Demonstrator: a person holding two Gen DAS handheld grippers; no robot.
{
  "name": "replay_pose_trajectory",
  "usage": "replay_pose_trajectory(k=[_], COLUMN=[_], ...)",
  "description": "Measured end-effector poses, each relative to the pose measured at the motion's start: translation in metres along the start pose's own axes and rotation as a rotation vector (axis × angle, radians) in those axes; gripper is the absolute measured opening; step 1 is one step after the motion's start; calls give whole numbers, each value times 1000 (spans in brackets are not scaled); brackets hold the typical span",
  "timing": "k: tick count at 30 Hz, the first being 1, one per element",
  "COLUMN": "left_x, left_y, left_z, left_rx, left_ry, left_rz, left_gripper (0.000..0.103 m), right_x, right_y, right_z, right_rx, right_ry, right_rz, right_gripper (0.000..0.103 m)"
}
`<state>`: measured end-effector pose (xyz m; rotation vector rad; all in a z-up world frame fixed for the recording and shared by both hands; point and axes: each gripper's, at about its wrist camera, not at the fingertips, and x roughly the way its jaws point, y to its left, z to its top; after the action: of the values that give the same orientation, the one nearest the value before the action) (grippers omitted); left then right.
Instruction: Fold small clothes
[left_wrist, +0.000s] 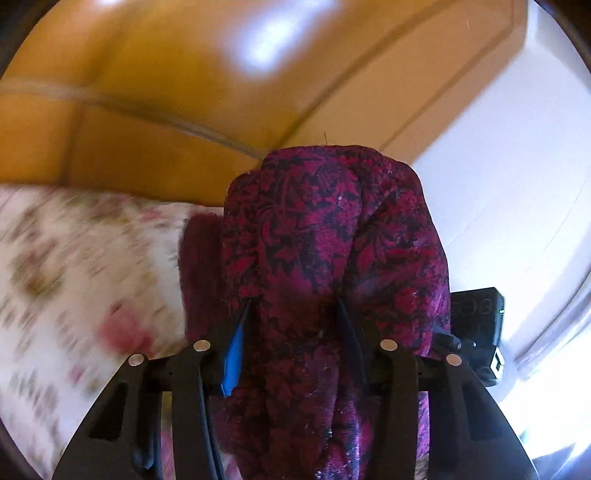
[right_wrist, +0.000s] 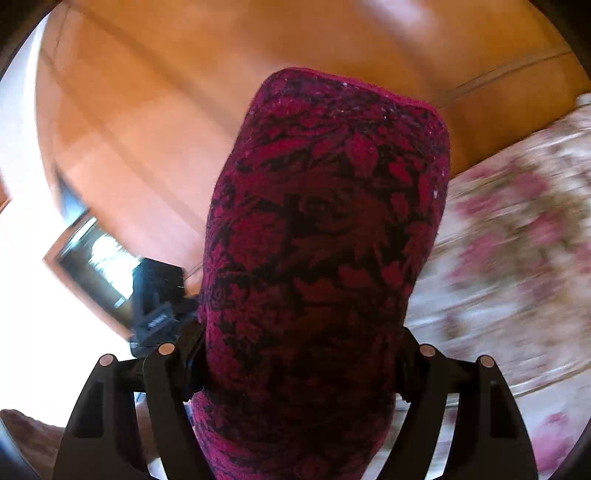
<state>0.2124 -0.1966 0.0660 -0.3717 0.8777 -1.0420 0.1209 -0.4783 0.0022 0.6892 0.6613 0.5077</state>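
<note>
Dark red cloth (left_wrist: 332, 236) with a black leaf pattern fills the middle of the left wrist view, bunched into a thick fold that stands up between the two fingers of the left claw (left_wrist: 293, 306); the blue pad on one finger (left_wrist: 234, 347) presses into the fabric, so this claw is clamped on the cloth. From the right wrist view the same cloth (right_wrist: 325, 229) rises as a broad hump out of the right claw (right_wrist: 303, 354), whose black fingers sit tight against both sides of the fold and grip it as well. Both views are blurred around the edges. Behind the cloth lies a bed cover (left_wrist: 74, 266) printed with pink flowers, and beyond it a wooden panel (left_wrist: 155, 92) of orange-brown colour. At the side of each view a piece of the other claw's black housing shows just beside the fabric.
</note>
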Motion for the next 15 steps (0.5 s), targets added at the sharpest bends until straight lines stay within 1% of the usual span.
replay_pose_trajectory(k=[1, 2, 3, 4, 5, 6, 7, 8, 9, 11, 12, 13, 15], left_x=[22, 52, 73, 93, 116, 132, 138, 139, 138, 133, 130, 129, 126], left_y=[-6, -10, -11, -12, -14, -15, -17, -17, -18, -19, -21, -23, -29], left_z=[4, 6, 4, -2, -12, -24, -32, -32, -33, -34, -37, -42, -46], left_rx=[15, 30, 38, 54, 79, 107, 119, 113, 93, 80, 93, 115, 141], left_ry=[35, 93, 144, 203, 267, 311, 312, 298, 288, 267, 255, 246, 229], left_rz=[16, 42, 62, 95, 156, 212, 220, 212, 203, 210, 228, 258, 306], left_gripper=[45, 37, 32, 31, 31, 31, 31, 31, 31, 31, 31, 31, 31], right_x=[-9, -14, -17, -20, -20, -20, -19, -21, -24, -31, -30, -46, -64], right_y=[-19, -37, -55, -81, -95, -110, -125, -134, -136, -134, -129, -133, -123], right_z=[4, 4, 3, -3, -8, -17, -29, -39, -45, -56, -56, -53, -40], right_rx=[25, 51, 85, 143, 170, 200, 246, 272, 277, 277, 276, 268, 214], right_ry=[-16, -22, -23, -14, -4, 13, 28, 22, 7, -27, -32, -37, -68], right_rz=[-45, -84, -124, -185, -222, -257, -275, -281, -286, -297, -306, -327, -402], right_gripper=[75, 75, 75, 75, 75, 75, 78, 82, 84, 90, 91, 92, 92])
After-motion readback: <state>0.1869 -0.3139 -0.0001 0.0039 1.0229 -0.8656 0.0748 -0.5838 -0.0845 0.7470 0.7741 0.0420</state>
